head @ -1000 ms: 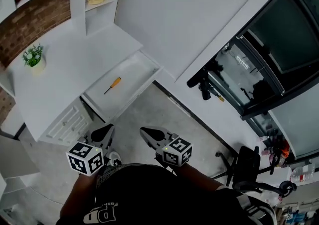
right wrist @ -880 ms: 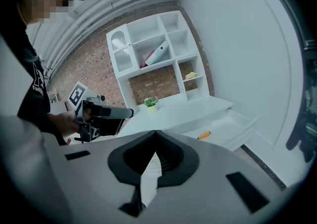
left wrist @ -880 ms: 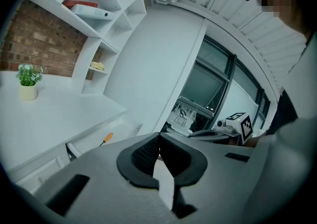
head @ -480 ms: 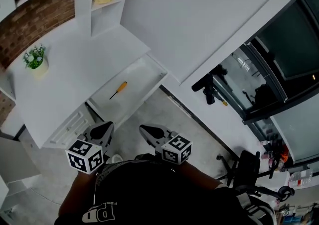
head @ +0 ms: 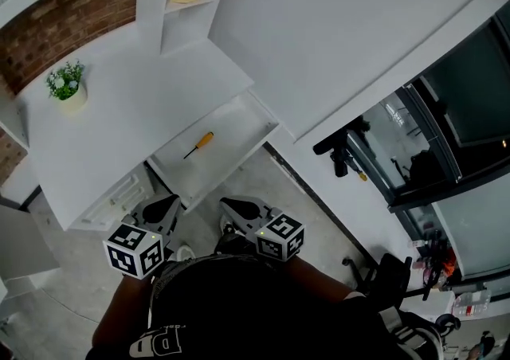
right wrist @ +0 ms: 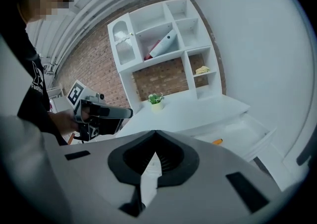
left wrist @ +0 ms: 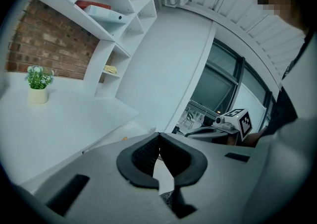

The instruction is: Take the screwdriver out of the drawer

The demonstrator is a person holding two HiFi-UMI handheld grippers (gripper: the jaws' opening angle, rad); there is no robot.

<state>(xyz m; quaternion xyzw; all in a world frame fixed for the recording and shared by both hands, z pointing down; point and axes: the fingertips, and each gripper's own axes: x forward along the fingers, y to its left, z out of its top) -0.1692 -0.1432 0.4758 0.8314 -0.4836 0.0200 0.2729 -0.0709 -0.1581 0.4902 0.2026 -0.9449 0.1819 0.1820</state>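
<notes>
An orange-handled screwdriver [head: 199,144] is seen lying in the open drawer [head: 256,117]. The left gripper [head: 162,209] and right gripper [head: 239,209] are held well short of it, jaws pressed together and empty. The approach step is judged to be in hand; a reach and an opening of the jaws are called for next.

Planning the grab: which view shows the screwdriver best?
The head view: the whole screwdriver lies in the open drawer, handle and shaft visible. The right gripper view catches only its orange handle; the left gripper view, a tiny orange speck.

White desk [head: 135,111] with a small potted plant [head: 67,84]; orange-handled screwdriver [head: 199,144] in its open drawer [head: 239,123]
</notes>
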